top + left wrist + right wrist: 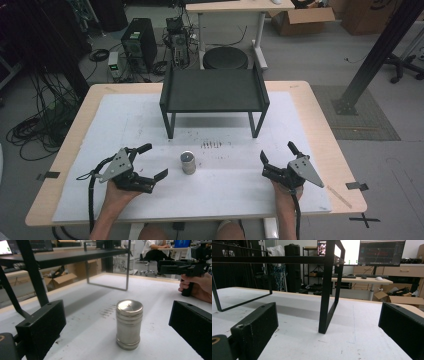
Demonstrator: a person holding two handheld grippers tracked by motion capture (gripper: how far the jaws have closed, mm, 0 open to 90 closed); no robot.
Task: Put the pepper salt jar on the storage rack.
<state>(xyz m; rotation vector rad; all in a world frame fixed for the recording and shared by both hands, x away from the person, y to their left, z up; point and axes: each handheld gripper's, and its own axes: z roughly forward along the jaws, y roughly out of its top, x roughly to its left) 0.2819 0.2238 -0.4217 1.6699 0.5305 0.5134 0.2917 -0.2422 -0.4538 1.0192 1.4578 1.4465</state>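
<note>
Both spread wide: left gripper [155,161] just beside upright steel canister [188,163], contents hidden by lid; right gripper [278,156] well apart.

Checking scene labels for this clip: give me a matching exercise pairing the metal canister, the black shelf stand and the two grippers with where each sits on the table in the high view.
Things:
1. metal canister
2. black shelf stand
3. left gripper
4. right gripper

Places:
A. far half of the white mat, standing on four legs
B. near right, jaws open, nothing between them
C. middle of the mat, upright, between the two grippers
D. near left, jaws open, pointed toward the canister

Pairs: 1-C, 2-A, 3-D, 4-B
</note>
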